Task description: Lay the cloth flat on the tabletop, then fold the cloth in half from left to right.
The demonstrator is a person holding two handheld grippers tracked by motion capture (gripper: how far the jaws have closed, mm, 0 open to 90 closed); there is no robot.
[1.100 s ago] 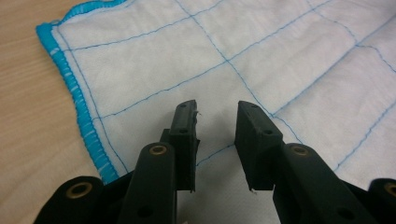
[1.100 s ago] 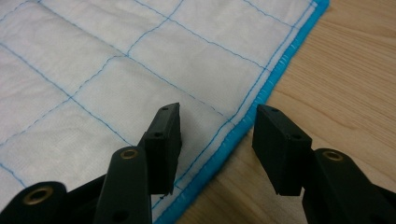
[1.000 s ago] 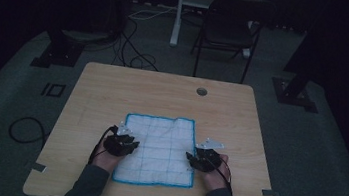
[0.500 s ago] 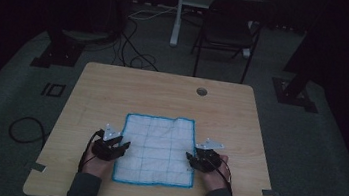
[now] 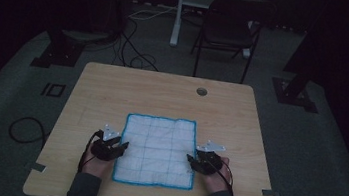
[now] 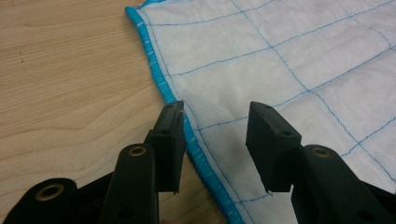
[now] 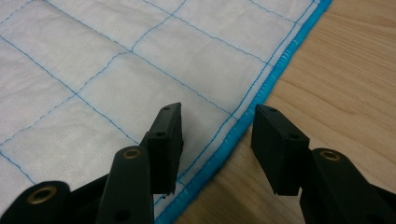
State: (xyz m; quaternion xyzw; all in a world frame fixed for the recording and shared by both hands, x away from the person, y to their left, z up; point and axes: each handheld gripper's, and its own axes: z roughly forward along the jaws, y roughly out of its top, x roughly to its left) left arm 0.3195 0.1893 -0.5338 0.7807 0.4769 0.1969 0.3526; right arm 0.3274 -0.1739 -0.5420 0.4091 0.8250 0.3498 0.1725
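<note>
A white quilted cloth [image 5: 158, 149] with blue stitching and a blue hem lies flat on the wooden table [image 5: 162, 96], near its front edge. My left gripper [image 5: 118, 146] rests at the cloth's left edge. Its jaws have just been opening, and in the left gripper view [image 6: 215, 116] they stand apart astride the blue hem [image 6: 196, 149] without pressing it. At the cloth's right edge is my right gripper [image 5: 194, 162]. In the right gripper view [image 7: 215, 114] its jaws are open, one over the cloth [image 7: 116, 60] and one over bare wood.
A round cable hole [image 5: 202, 91] sits in the tabletop at the back right. Bare wood surrounds the cloth on every side. Behind the table stand a dark chair [image 5: 231, 29] and stand bases, and cables [image 5: 23, 127] lie on the floor.
My left gripper has slid left from over the cloth to its left edge, and its jaws have opened. The right gripper and the cloth have stayed put.
</note>
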